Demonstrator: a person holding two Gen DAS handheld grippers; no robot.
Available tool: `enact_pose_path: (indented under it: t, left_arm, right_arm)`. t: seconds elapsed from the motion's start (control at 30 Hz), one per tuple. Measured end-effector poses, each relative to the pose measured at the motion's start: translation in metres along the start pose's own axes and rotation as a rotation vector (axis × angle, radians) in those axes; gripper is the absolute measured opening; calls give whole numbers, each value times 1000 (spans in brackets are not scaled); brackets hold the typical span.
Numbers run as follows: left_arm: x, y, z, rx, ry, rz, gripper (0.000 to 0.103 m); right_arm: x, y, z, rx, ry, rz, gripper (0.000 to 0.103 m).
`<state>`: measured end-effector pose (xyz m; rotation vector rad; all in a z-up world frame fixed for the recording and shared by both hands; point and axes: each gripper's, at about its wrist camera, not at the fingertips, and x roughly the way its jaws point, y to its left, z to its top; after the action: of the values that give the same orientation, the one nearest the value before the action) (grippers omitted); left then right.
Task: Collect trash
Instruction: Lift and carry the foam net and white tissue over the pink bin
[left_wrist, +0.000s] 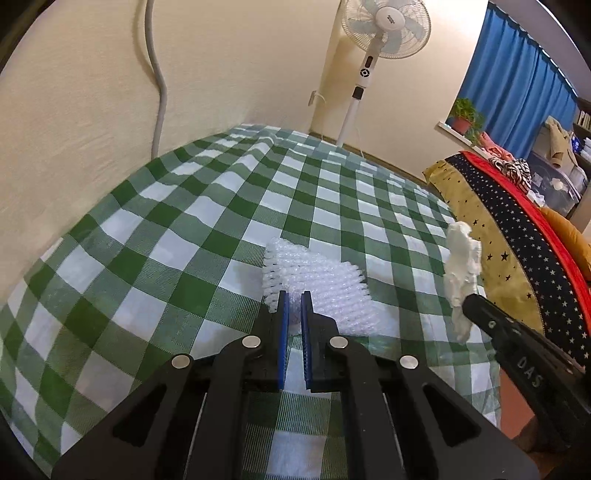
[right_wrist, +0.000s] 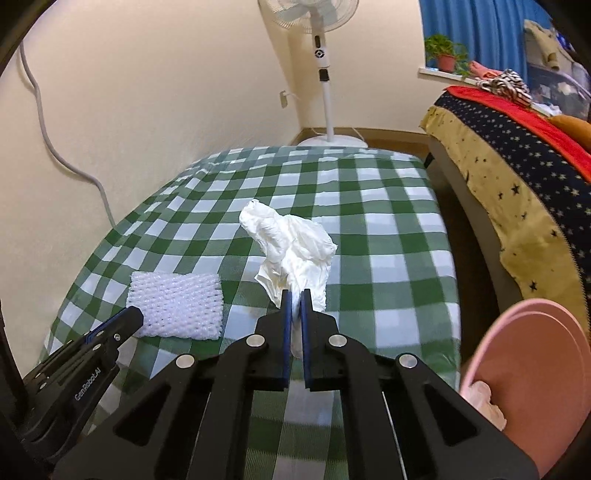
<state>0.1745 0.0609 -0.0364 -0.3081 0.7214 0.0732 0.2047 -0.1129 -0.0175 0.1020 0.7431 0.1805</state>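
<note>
Pinching a crumpled tissue (right_wrist: 291, 243), the right gripper (right_wrist: 295, 295) held it aloft near the pink bin (right_wrist: 535, 369). Left gripper (left_wrist: 294, 297): fingers nearly together around the foam netting's (left_wrist: 317, 291) edge; grip uncertain. Neither item was binned.

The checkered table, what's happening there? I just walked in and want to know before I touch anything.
A person with two handheld grippers is collecting trash. The right gripper is shut on a crumpled tissue, held up above the table. The left gripper is at the near edge of a foam net that lies flat on the cloth; whether it grips it is unclear. A pink bin sits at the right, with something pale inside.
</note>
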Motion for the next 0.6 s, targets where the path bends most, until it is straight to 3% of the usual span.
enact_pose_path:
  t: [0.6]
  left_arm:
    - [-49, -14, -11, 89, -48, -43, 6]
  right_arm:
    - [-81, 1, -18, -7, -78, -62, 5]
